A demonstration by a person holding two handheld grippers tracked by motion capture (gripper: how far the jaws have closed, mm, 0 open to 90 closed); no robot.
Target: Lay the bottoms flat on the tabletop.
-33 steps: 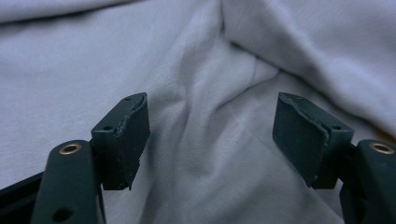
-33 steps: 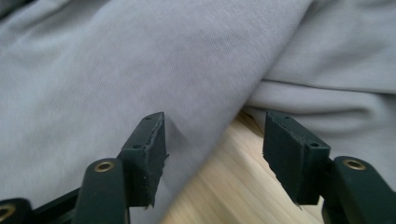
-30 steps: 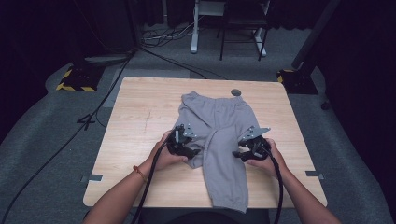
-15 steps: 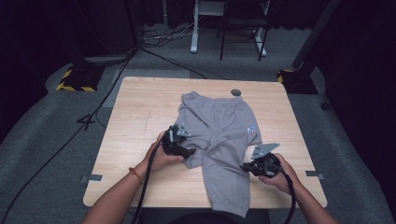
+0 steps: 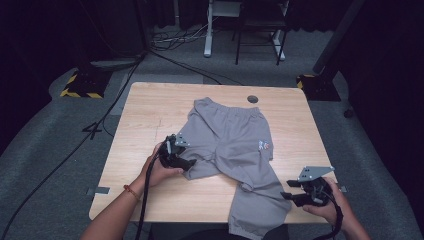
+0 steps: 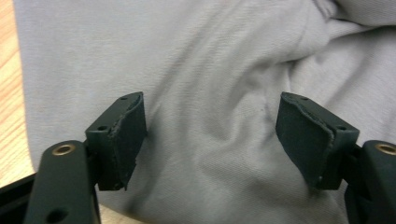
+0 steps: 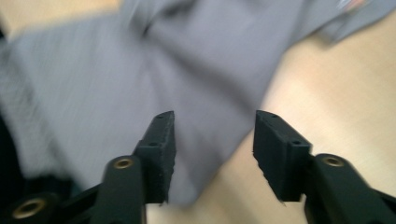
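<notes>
Grey shorts point(image 5: 231, 150), wooden table point(image 5: 150, 107), dark room

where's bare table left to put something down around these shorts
Widest bare wood lies left of the grey shorts, from the table far-left corner down to the left gripper. A narrower strip runs along the right edge above the right gripper. The near middle is crowded by the shorts' leg.

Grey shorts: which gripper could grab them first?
Probably the left gripper: it sits open right over the grey shorts. The right gripper, also open, is beside their edge.
</notes>
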